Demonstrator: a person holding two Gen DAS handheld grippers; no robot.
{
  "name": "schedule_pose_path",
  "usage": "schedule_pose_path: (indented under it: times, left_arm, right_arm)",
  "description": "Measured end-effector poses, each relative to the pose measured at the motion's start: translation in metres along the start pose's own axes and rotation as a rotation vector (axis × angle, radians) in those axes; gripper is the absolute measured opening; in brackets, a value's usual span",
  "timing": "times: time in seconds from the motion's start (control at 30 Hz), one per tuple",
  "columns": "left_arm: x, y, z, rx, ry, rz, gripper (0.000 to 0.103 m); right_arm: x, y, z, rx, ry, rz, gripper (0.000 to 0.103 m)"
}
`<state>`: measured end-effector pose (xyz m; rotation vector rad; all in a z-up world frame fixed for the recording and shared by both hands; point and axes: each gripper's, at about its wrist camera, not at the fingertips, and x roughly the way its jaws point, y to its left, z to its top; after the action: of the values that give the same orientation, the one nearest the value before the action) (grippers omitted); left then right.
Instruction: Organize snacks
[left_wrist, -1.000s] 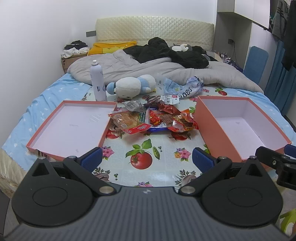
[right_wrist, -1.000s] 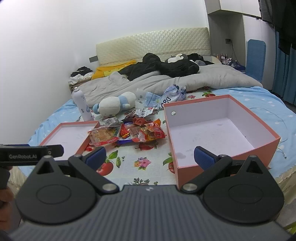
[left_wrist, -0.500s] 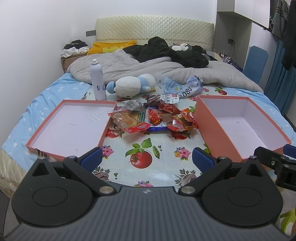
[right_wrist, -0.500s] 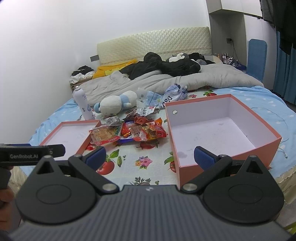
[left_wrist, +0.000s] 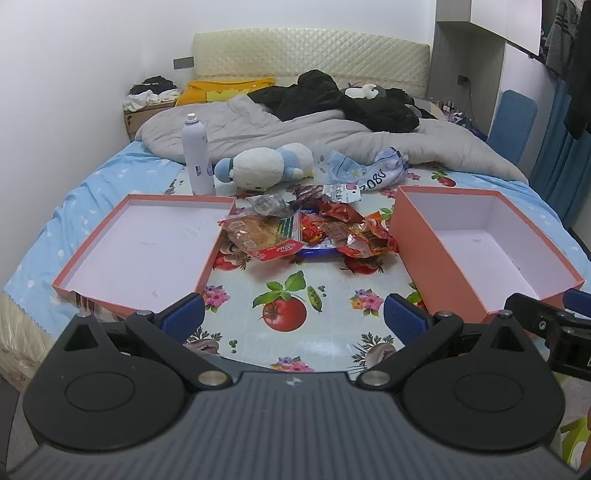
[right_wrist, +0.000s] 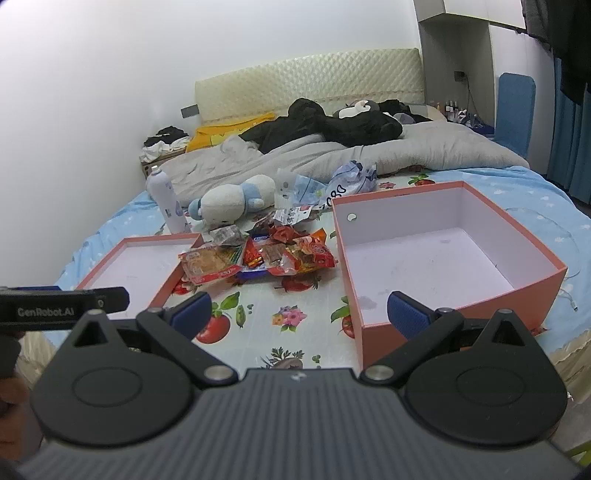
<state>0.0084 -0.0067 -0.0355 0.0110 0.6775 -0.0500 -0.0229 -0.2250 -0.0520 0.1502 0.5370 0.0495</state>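
Snacks: our snack pile (left_wrist: 306, 232) lies on the fruit-print cloth (left_wrist: 288, 295), between shallow lid (left_wrist: 144, 243) and deep box (left_wrist: 480, 243).
Behind: spray bottle (left_wrist: 196, 158), plush toy (left_wrist: 266, 168).
Tools: our left tool (left_wrist: 293, 314) and right tool (right_wrist: 299, 314) gape wide, empty, nothing blocking the pile.

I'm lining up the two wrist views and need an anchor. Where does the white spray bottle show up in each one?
Left wrist view: the white spray bottle stands upright upper left of centre, just beyond the shallow pink lid.
Right wrist view: the bottle stands far left at mid-height, beyond the same lid.
Shared landmark: the white-and-blue plush toy lies right of the bottle in both.
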Motion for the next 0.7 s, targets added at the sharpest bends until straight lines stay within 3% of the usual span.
schedule_pose_path:
  times: [0.7]
  left_arm:
    - [0.041, 0.01, 0.004, 0.003, 0.052, 0.007, 0.103]
  right_arm:
    - [0.036, 0.0, -0.01, -0.002, 0.035, 0.015, 0.103]
